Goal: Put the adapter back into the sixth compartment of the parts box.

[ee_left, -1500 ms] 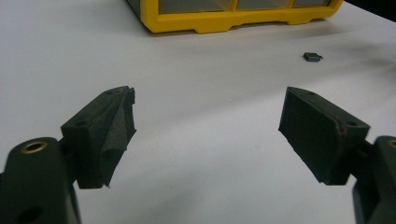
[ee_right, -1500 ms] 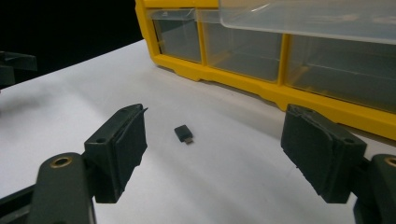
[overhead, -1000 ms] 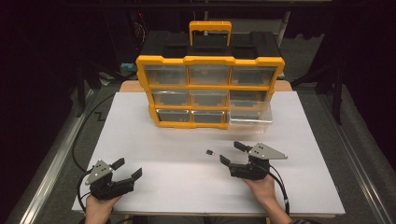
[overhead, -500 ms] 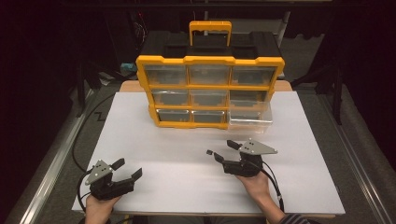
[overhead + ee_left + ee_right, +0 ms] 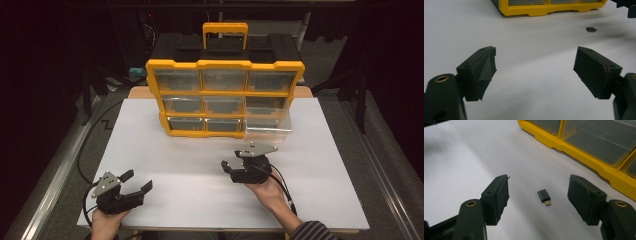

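Right tool (image 5: 539,200) with jaws apart and just been closing, small black adapter (image 5: 544,196) lying between them on white surface (image 5: 200,165), untouched; left tool (image 5: 534,72) released, near front edge; yellow organizer (image 5: 225,97) behind.

Matt white worktop (image 5: 150,150) with a smooth, faintly sheeny face, glossy yellow plastic organiser (image 5: 225,97) with clear plastic drawers, small matt black plastic adapter (image 5: 544,196) with a metal plug tip, claw pads (image 5: 501,192) of dull black rubbery foam, brass-coloured screws

Bright overhead light whitens the table (image 5: 165,150) against dark surroundings; gripper views show soft shadows and blurred backgrounds.
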A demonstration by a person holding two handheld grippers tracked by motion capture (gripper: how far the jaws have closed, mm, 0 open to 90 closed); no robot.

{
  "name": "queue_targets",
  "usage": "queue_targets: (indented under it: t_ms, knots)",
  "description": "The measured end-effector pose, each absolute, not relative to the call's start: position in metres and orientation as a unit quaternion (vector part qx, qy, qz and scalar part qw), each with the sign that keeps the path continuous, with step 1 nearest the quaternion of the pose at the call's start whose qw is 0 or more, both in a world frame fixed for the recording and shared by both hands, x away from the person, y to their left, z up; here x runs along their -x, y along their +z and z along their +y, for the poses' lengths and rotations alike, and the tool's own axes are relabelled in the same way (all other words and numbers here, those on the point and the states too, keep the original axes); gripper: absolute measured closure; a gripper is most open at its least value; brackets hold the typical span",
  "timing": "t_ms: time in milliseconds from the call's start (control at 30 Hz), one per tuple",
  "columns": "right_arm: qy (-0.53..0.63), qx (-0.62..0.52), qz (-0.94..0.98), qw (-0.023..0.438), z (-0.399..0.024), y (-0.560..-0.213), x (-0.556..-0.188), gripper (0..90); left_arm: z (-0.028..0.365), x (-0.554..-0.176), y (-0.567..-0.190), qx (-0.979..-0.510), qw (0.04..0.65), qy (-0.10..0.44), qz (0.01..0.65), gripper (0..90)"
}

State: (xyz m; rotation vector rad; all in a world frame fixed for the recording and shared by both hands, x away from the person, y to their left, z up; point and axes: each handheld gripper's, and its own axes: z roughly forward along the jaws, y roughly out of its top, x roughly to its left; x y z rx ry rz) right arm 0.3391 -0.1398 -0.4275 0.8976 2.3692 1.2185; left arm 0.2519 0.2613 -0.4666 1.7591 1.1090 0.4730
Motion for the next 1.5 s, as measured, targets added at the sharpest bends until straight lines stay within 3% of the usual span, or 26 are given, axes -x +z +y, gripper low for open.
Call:
queue_targets:
  t_ms: [800,1500]
  knots:
    - [0.307,-0.299,0.893,0.140,-0.107,-0.429,-0.362,40.5,0.261,-0.252,-0.467,-0.724,0.483,0.192,0.454,18.9]
    - [0.229,-0.301,0.918,0.122,-0.086,-0.437,-0.391,52.2,0.260,-0.253,-0.467,-0.729,0.480,0.190,0.449,18.8]
